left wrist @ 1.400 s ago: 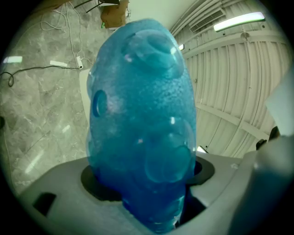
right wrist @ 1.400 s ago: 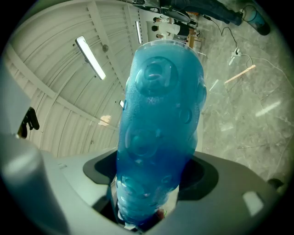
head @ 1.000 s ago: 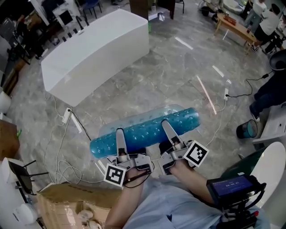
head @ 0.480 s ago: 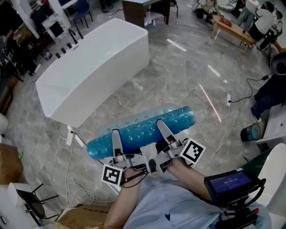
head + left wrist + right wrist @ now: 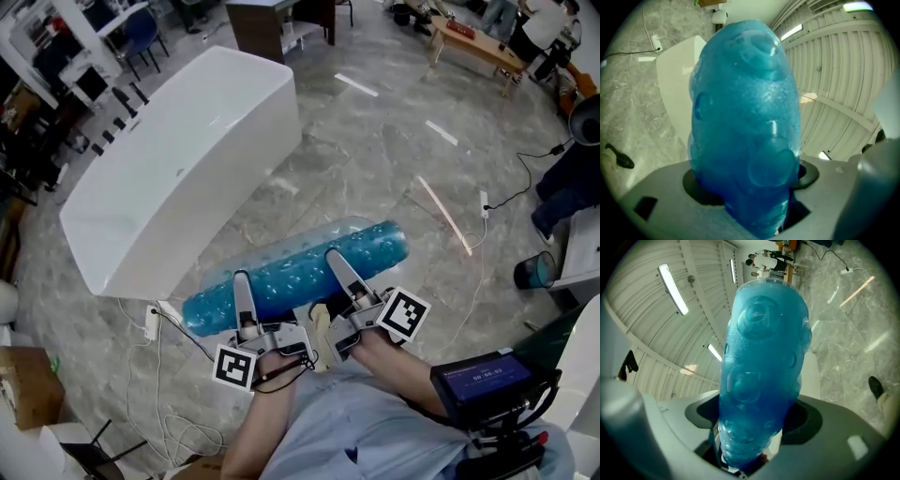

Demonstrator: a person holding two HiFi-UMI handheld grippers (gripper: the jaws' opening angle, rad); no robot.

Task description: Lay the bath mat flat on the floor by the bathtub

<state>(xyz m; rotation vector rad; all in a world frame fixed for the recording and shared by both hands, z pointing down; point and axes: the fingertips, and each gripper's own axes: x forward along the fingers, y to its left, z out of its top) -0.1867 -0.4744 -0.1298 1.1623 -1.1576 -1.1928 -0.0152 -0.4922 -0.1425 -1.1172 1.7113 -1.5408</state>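
Left gripper point(image 5: 243, 286) and right gripper point(image 5: 337, 267) each clamp the bunched blue bath mat point(image 5: 300, 272), held crosswise above the floor point(image 5: 375, 159) at six o'clock, bathtub point(image 5: 178, 159) at ten o'clock, probably for spreading alongside.

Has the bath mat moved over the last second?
Yes. The rolled bath mat has come closer to the white bathtub; the strip of floor between them is narrower.
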